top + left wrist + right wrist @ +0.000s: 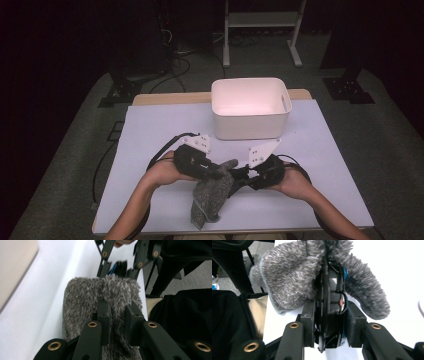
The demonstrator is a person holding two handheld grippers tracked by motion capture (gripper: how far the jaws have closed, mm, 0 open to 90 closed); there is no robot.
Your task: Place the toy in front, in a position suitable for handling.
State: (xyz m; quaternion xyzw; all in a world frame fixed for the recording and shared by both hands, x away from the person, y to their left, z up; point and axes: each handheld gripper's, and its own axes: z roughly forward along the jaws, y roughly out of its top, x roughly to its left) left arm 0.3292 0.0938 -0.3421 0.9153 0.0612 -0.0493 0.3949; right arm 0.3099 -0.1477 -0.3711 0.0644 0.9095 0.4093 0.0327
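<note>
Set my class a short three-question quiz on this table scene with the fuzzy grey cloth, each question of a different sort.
1. True or false: the grey cloth lies inside the white bin.
2. Which gripper pinches a fold of the cloth: A left gripper, B right gripper?
3. Fill in: the right gripper clamps a flat black ____ that reaches into the cloth.

Key: 1 false, it is held just above the table, in front of the bin. 2 A. 3 object.

Light falls from overhead onto the table (160,130), leaving the room around it nearly black. The white bin (250,107) glows, slightly overexposed inside (a pinkish cast). Both gripper views are soft, with blown-out tabletop and blurred backgrounds.
</note>
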